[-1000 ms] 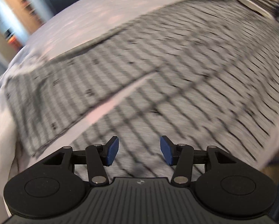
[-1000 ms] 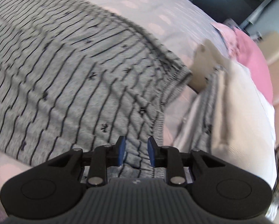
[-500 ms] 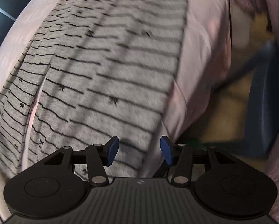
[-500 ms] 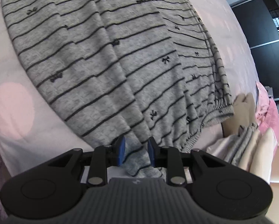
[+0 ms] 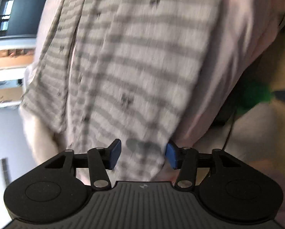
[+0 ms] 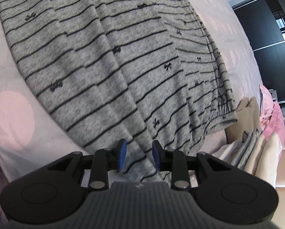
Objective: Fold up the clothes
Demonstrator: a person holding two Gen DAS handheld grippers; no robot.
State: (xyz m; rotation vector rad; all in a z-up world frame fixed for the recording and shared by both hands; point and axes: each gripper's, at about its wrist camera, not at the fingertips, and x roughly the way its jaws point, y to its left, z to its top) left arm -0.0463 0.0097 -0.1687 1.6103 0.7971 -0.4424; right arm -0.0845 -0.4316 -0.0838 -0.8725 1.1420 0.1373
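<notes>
A grey garment with thin black stripes and small bows (image 6: 123, 61) lies spread on a white sheet with pink dots (image 6: 10, 114). My right gripper (image 6: 137, 155) stands at its near edge with the jaws partly closed on a fold of the grey fabric between the blue pads. In the blurred left wrist view the same garment (image 5: 134, 66) fills the middle. My left gripper (image 5: 143, 155) is open, with the garment's corner lying between the blue pads, untouched by them.
A stack of folded clothes (image 6: 257, 143) in grey, cream and white sits to the right of the garment, with a pink item (image 6: 276, 118) behind it. The bed edge (image 5: 228, 87) drops off at the right of the left view, with floor and a green object (image 5: 257, 95) below.
My left gripper has swung toward the garment's corner at the bed edge; its view is blurred by motion. My right gripper keeps its hold and has shifted slightly closer.
</notes>
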